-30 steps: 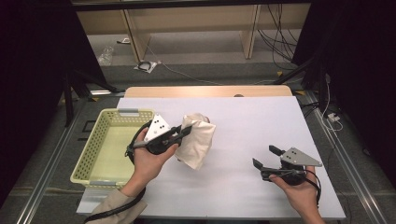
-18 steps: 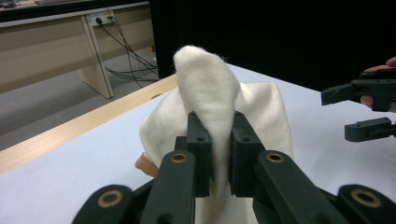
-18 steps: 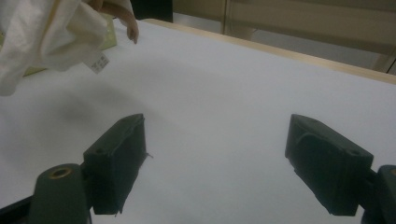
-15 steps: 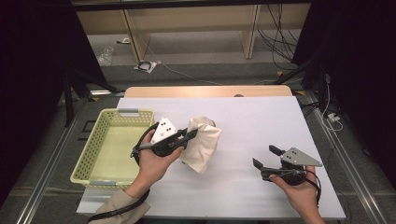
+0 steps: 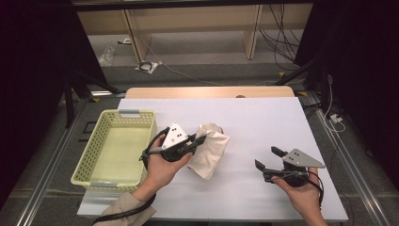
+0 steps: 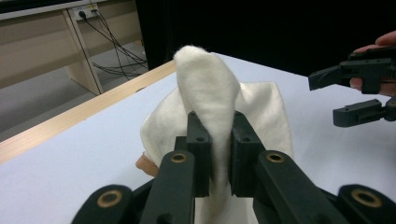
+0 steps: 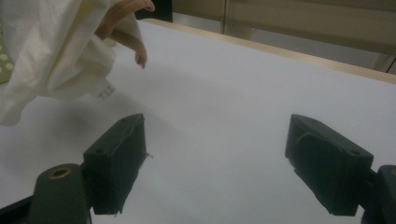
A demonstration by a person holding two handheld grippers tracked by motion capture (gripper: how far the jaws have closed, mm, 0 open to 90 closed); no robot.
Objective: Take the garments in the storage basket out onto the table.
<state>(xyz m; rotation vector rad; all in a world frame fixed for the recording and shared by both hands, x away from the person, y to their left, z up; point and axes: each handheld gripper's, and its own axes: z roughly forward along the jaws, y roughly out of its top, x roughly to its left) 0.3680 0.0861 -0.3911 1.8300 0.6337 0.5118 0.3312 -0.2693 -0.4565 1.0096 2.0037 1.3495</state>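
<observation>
Table (image 5: pixel 263 122): white top w/ wood strip at far edge, takes most of high view. Basket (image 5: pixel 92 157): pale yellow-green, perforated walls, at table's left, just beside L hand. Cream cloth (image 5: pixel 211 149): bunched soft fabric, roughly mid-table, right of basket, hanging from L gripper (image 5: pixel 201 140) w/ lower end at or near table top.

View diffs: high view gives the layout, basket, both forearms, floor cables beyond table. L gripper view gives the grip close up: a fold of cloth (image 6: pixel 208 93) stands up between the two black jaws, pads clenched on it from both sides, fuzzy surface, a tan-orange bit peeking out low left of the fabric. It also catches R gripper (image 6: pixel 359 95) farther off at right, jaws apart. R gripper view sits low over bare table: own jaws wide apart, nothing between; cloth (image 7: pixel 51 56) at upper left, a small printed tag at its hem, tan-orange piece poking from top, lower edge seems lifted w/ shadow under.

R gripper (image 5: pixel 268 160) near table's right front, well apart from cloth, released.

Vs 1 s ago: L hand and cloth shifted right, away from basket, cloth a bit lower. R gripper same spot.
</observation>
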